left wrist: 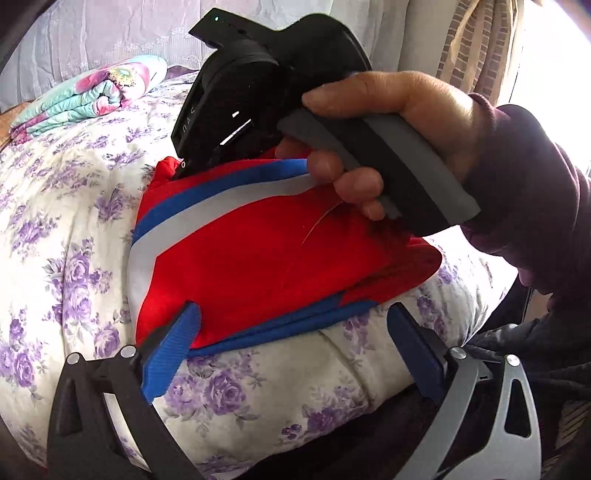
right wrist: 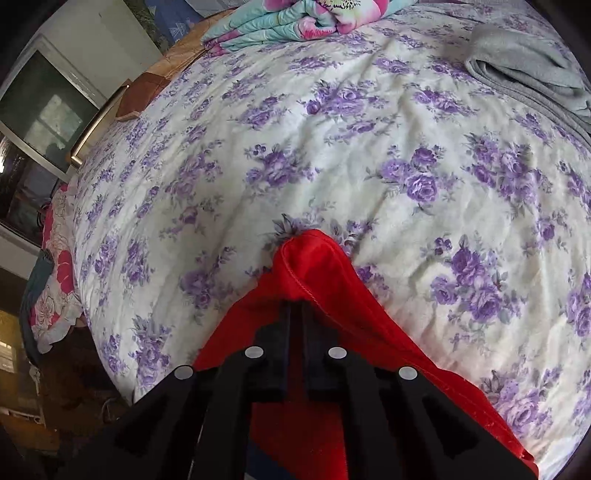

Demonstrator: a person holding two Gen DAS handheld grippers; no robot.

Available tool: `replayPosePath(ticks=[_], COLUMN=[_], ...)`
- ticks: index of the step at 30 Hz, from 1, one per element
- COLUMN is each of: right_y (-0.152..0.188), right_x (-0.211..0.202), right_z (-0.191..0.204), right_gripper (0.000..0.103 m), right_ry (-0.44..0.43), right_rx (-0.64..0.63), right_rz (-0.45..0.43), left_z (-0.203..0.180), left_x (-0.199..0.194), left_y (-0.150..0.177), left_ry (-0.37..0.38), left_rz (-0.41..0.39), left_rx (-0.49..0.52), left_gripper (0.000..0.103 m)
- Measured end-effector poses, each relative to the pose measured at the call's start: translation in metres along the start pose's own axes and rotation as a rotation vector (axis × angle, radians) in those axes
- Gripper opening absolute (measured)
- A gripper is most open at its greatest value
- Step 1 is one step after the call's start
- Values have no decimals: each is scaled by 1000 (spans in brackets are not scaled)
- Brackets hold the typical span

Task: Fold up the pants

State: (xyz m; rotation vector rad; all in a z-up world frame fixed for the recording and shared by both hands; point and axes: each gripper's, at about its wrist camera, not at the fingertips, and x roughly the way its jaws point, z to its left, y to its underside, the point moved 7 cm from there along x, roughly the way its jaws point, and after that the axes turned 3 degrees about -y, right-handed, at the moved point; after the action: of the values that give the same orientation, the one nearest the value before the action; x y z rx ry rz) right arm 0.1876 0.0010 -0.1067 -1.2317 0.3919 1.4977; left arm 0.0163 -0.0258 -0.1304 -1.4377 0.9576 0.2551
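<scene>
Pants (left wrist: 258, 258), red with blue and grey stripes, lie folded on the floral bedspread (left wrist: 74, 221) in the left wrist view. The left gripper (left wrist: 295, 325) stands wide apart at their near edge, its blue fingers (left wrist: 173, 350) clamping nothing. A person's right hand (left wrist: 388, 122) holds the right gripper's handle over them.

From the right wrist view, the right gripper (right wrist: 295, 314) is pinched tight on a peak of red cloth, lifted off the bedspread. A grey garment (right wrist: 532, 70) lies well apart, and a folded quilt (right wrist: 295, 18) farther away.

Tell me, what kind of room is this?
Most likely a bedroom. The red pants with blue and grey stripes lie on a bed spread with a white quilt printed with purple roses, and a folded turquoise and pink floral blanket sits at its far end.
</scene>
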Motion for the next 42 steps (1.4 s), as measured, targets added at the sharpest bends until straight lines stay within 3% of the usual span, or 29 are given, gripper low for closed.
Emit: replayPosePath(ticks=[4, 8, 10, 13, 18, 19, 22, 23, 26, 29, 32, 37, 42], right_y=[22, 65, 83, 104, 111, 113, 129, 137, 164, 183, 190, 184, 181], right_x=[-79, -133, -129, -106, -117, -126, -159, -167, -165, -142, -124, -124, -120], right_z=[18, -19, -49, -75, -60, -58, -67, -73, -86, -94, -103, -97, -103], right_gripper=[13, 21, 21, 20, 21, 28, 92, 100, 100, 100, 100, 100, 100], right_ry=[-58, 65, 112, 78, 89, 77, 77, 71, -67, -206, -261, -397, -450], right_rx=[-86, -80, -26, 35, 16, 23, 100, 132, 236, 341, 409, 444, 513], right_rz=[-107, -170, -149, -125, -194, -218, -332, -371, -366, -336, -331, -318, -245], left_z=[-1, -16, -27, -36, -37, -35, -19, -8, 36, 80, 106, 107, 95], left_x=[-21, -36, -25, 11, 13, 6, -28, -37, -52, -32, 0, 32, 46], left_y=[-10, -21, -21, -14, -11, -14, -30, -38, -58, -65, -65, -65, -67], left_ry=[47, 76, 109, 131, 110, 131, 147, 152, 191, 343, 419, 549, 567], left_rz=[-35, -84, -55, 52, 72, 63, -15, -35, -63, 31, 124, 229, 295], left_rx=[-9, 48, 68, 59, 74, 56, 11, -9, -127, -266, -350, -401, -345], left_gripper=[98, 98, 98, 98, 98, 98, 98, 98, 98, 98, 98, 98, 98])
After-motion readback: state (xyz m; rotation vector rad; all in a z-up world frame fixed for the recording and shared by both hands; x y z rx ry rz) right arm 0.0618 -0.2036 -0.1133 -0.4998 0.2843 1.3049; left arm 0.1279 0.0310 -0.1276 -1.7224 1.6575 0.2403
